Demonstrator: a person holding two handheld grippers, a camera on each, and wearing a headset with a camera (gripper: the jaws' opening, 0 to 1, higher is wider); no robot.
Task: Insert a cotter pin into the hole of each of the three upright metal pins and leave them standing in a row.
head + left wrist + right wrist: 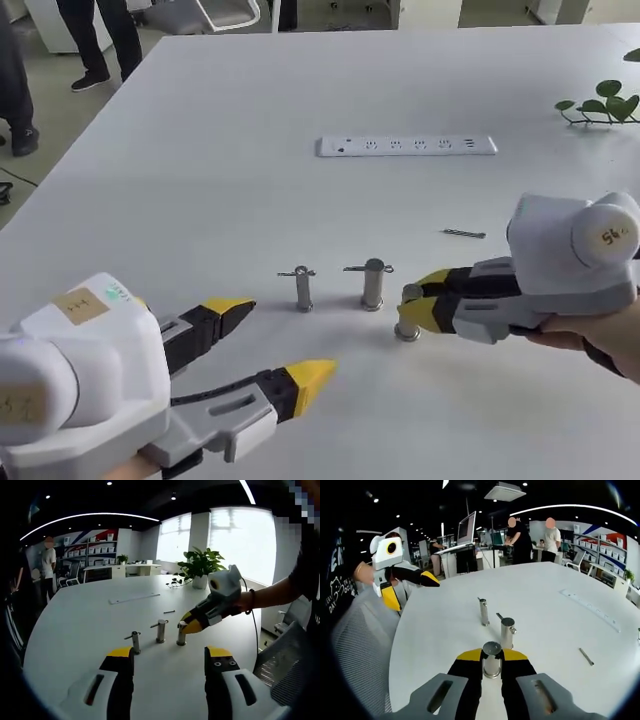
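Three pins (373, 285): upright, long axes vertical, row running 9 to 3 o'clock. Right gripper (412, 302): clenched on 3 o'clock pin (491, 662). Left gripper (285, 338): spread wide, released.

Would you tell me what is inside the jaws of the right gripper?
One upright metal pin, standing on the table, clamped by the right gripper. Its round top and base show; the jaws cover its sides, so any hole there is hidden.

Power strip (407, 146), plant (600, 103), white table (200, 190)
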